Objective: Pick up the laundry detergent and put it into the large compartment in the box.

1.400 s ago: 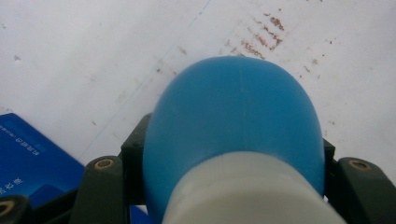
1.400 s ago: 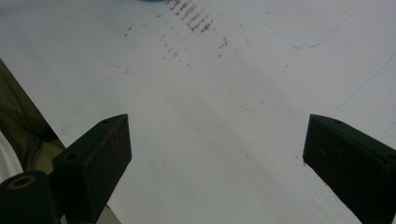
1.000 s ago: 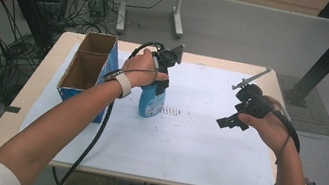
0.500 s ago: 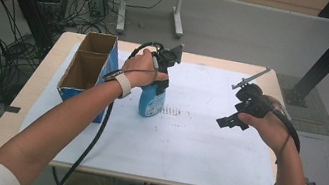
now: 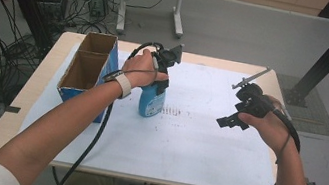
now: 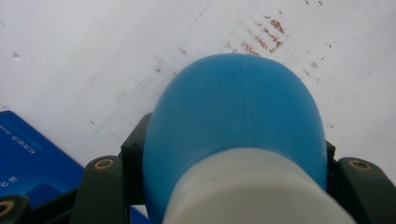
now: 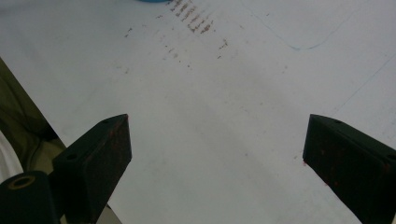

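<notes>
Clearly the blue bottle (image 5: 152,101) stands upright on the white tabletop (image 5: 194,143), just beside the open cardboard box (image 5: 86,67). It looks like stiff, smooth plastic, probably light but slippery, so the narrow white neck (image 6: 252,186) is the sound place to take it. The left hand-held gripper (image 5: 161,74) is clamped there, jaws pressing either side of the neck. The right hand-held gripper (image 5: 231,121) hangs well apart over bare tabletop, jaws spread with nothing between. The bottle's cap and top are hidden behind the hand, its label is too small to read, and how full it is cannot be told.
</notes>
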